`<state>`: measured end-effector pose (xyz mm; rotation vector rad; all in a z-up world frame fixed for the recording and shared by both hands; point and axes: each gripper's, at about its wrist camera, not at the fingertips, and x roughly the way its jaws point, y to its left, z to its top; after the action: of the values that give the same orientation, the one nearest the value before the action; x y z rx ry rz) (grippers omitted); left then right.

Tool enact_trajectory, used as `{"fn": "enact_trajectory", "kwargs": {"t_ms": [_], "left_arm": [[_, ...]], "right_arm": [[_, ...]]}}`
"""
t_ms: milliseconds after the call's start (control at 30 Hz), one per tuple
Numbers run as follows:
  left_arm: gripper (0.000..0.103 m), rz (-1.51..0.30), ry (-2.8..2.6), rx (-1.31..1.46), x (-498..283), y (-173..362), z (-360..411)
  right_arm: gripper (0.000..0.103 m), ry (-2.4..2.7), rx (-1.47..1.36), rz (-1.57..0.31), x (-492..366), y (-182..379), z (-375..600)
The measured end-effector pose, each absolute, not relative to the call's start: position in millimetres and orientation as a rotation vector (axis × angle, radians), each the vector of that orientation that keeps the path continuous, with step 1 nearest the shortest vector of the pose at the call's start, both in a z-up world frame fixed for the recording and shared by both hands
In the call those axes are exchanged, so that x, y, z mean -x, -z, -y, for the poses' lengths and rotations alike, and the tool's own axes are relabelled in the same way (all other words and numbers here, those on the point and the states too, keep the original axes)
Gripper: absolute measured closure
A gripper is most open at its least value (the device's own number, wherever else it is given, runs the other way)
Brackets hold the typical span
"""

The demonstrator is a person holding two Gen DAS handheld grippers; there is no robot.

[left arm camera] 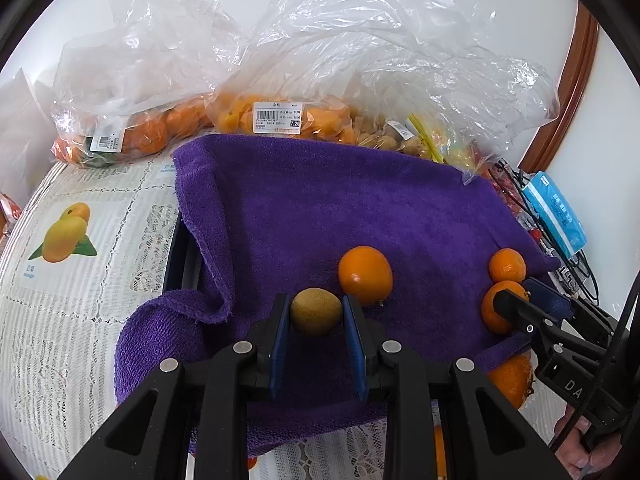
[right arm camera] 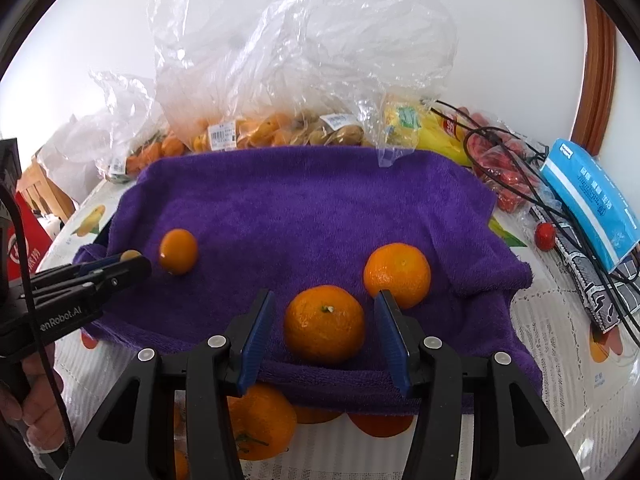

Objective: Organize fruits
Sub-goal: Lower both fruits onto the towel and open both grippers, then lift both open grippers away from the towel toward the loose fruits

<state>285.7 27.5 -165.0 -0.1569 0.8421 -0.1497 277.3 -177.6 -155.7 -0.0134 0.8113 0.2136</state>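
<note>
The left hand-held gripper [left arm camera: 316,316] is grasping a small, probably soft kiwi [left arm camera: 315,311] by its sides; the right hand-held gripper [right arm camera: 325,330], released, is straddling a firm, slippery mandarin [right arm camera: 324,323].

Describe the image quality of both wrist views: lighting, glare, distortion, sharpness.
Left wrist view: bright, even daylight; strong fisheye bending toward the dark round border; a small glare spot on the orange; the kiwi between the left gripper fingers looks sharp. Right wrist view: the white wall is nearly blown out; the plastic bags glint; the mandarin by the right gripper is crisp with soft shadow.
</note>
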Motion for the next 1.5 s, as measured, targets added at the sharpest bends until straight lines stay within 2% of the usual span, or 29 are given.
{"fn": "enact_trajectory", "kwargs": {"t_ms": [67,133,300,967,1233,1500], "left_arm": [[0.072,-0.834,0.158,0.163,-284,163,-28],[0.061,-0.821,0.166,0.167,-282,160,-28],[0.057,-0.793,0.179,0.173,-279,155,-28],[0.050,-0.752,0.137,0.157,-269,140,-27],[0.051,-0.683,0.102,0.126,-259,124,-27],[0.050,-0.725,0.151,0.218,-239,120,-35]], "right_arm": [[0.051,-0.215,0.004,-0.797,-276,153,179],[0.051,-0.214,-0.006,-0.788,-276,151,181],[0.051,-0.209,-0.020,-0.781,-276,150,184],[0.051,-0.145,0.037,-0.654,-254,125,179],[0.051,-0.131,-0.042,-0.702,-227,114,192],[0.051,-0.112,-0.025,-0.701,-190,99,198]]}}
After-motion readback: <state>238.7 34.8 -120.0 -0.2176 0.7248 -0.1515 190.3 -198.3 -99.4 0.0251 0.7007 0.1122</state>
